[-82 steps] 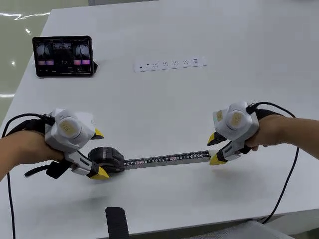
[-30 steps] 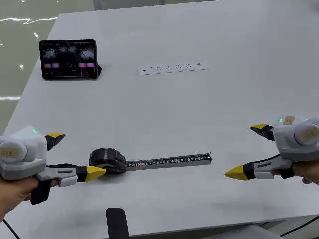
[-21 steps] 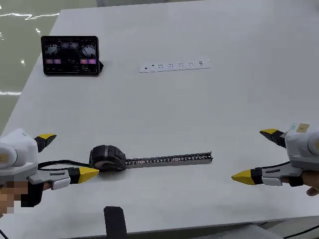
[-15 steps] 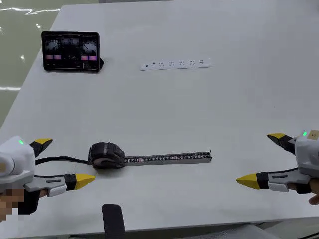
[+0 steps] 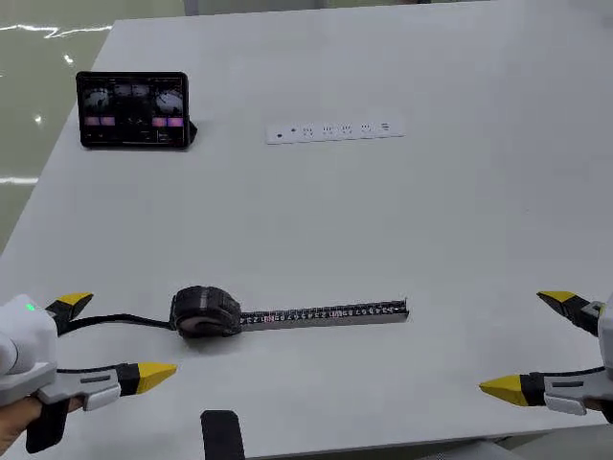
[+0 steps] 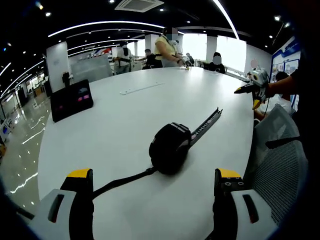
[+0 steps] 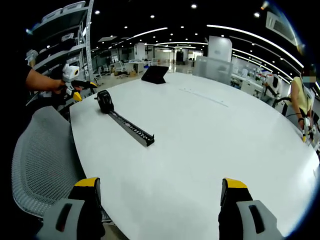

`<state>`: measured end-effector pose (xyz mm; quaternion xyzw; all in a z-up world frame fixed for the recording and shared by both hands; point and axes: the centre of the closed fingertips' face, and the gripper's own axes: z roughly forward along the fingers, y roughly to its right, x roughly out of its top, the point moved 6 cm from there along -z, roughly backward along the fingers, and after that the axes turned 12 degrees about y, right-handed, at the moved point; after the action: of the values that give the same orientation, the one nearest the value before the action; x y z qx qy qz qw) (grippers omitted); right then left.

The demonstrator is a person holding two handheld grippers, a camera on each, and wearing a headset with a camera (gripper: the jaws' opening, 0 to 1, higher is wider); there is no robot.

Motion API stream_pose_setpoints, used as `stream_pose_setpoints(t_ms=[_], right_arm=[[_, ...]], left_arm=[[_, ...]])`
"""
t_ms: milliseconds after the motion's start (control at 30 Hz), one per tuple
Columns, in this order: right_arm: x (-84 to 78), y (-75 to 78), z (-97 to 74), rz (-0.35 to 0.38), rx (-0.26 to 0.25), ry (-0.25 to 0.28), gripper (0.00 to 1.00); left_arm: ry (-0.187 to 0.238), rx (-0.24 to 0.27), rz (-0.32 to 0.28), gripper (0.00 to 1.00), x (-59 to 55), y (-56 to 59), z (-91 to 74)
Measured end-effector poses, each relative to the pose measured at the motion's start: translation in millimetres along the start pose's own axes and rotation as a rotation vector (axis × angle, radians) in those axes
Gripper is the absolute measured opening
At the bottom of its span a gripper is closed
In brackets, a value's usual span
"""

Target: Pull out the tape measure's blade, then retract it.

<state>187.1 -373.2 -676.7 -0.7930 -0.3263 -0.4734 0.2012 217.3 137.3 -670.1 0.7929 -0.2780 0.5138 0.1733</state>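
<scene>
1. Both grippers have let go. 2.7 s ago the left gripper was closed on the case and the right gripper pinched the far end of the blade. Now the left one hangs near the case, below and to its left. The right one is well apart from the case, out past the blade's tip. Both pairs of jaws stand wide apart and hold nothing.
2. The case lies where it did on the table. The blade runs flat from the case to the right, with as much out as before.
3. My reading: the pull-out is done. The blade stays out unheld, so a lock or friction probably holds it. Retracting it is still to do, and a gripper must go back to the case for that.
4. Hard to tell:
   - I cannot make out any lock or release on the case.
   - The blade's markings are too small to read.
   - A strap leaves the case leftward, and its end is hidden behind the left gripper.
   - The head view's edge cuts off both grippers' bodies.
</scene>
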Motion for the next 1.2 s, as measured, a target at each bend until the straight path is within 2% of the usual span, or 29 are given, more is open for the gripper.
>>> stream_pose_setpoints(t_ms=[233, 433, 667, 767, 833, 867, 1000, 1200], right_arm=[[-3.1, -0.7, -2.2, 0.015, -0.005, -0.014, 0.99], [-4.1, 2.3, -6.3, 0.015, -0.011, -0.018, 0.99], [-2.9, 1.5, -10.1, 0.017, -0.008, -0.019, 0.99], [-6.5, 2.1, -10.7, -0.007, -0.003, -0.046, 0.99], [-6.6, 1.4, -10.8, -0.004, 0.006, -0.053, 0.99], [-5.1, 1.0, -10.6, -0.003, 0.011, -0.056, 0.99], [0.7, 1.9, -8.4, -0.022, 0.028, -0.061, 0.99], [8.8, 5.4, -5.4, -0.027, 0.030, -0.074, 0.99]], left_arm=[[-0.001, 0.004, -0.020, 0.99, -3.6, 4.7, -7.0], [0.005, 0.020, -0.032, 0.99, -3.0, 4.2, -11.3], [0.000, 0.017, -0.034, 0.99, -1.4, 7.1, -10.0], [0.001, 0.014, -0.031, 0.99, 0.2, 8.6, -7.1], [-0.001, 0.026, -0.036, 0.99, 1.7, 8.4, -4.3], [-0.005, 0.050, -0.036, 0.99, 2.7, 6.9, -2.8], [0.013, 0.042, -0.071, 0.99, 10.2, 10.3, 3.1], [0.028, 0.032, -0.076, 0.99, 21.3, 14.8, 13.5]])
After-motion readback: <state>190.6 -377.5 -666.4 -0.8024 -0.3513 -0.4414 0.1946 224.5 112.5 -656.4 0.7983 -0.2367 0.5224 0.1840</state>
